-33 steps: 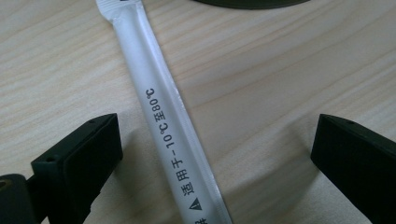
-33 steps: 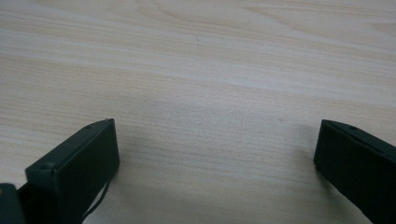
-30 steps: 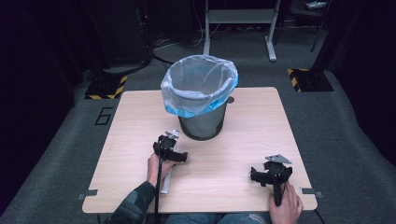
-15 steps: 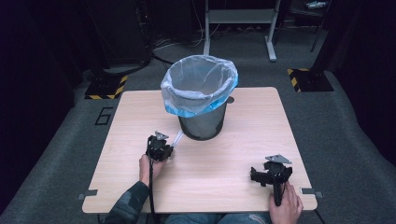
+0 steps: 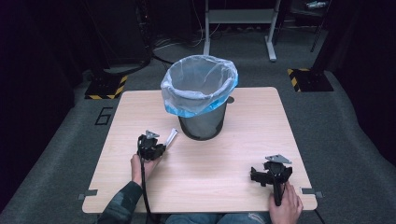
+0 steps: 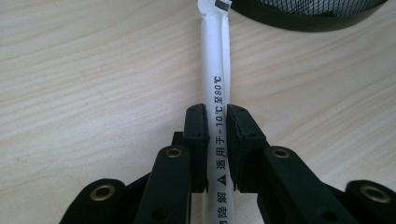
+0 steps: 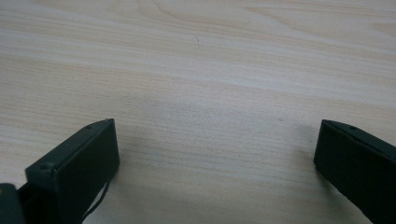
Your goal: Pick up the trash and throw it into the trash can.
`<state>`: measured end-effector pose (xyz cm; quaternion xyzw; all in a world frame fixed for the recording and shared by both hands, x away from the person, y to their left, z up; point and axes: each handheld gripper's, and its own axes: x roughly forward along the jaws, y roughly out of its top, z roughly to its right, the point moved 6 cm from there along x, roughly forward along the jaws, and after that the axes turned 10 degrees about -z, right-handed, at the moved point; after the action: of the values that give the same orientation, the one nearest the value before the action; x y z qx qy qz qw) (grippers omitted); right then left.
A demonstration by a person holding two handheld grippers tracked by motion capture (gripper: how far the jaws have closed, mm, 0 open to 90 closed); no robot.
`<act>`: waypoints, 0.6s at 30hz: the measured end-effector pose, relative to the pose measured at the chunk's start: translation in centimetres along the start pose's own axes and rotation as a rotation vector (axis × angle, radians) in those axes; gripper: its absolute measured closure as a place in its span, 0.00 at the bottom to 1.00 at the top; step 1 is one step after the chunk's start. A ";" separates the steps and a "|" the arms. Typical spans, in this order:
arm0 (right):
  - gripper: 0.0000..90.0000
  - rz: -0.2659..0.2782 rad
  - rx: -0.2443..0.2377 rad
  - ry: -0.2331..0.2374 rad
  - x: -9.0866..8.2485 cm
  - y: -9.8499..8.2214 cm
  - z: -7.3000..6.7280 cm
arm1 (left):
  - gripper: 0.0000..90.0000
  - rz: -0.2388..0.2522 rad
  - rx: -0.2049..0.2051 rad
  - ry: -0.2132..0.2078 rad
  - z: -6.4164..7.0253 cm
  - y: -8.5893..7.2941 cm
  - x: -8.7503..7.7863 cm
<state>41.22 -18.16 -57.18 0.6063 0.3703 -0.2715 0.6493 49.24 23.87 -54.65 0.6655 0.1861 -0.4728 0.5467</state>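
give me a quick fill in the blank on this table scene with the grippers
1. The left gripper has its jaws shut on a white ____.
2. The right gripper has its jaws ____.
3. The mesh bin is lined with a ____ bag.
4. The bin stands on a ____ table.

Missing words: wrapped straw; open; blue; wooden

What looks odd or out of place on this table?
Nothing is spilled or broken. The bin liner sits lopsided on the mesh wastebasket, sagging lower on one side. The left gripper pinches a wrapped straw.
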 end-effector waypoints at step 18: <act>0.00 0.000 0.000 0.000 0.0 0.0 0.0 | 0.87 0.059 -0.077 -0.002 -2.8 1.2 -1.9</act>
<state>41.22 -18.16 -57.18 0.6061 0.3705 -0.2716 0.6493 50.40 26.51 -52.54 0.6487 0.1839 -0.4495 0.5859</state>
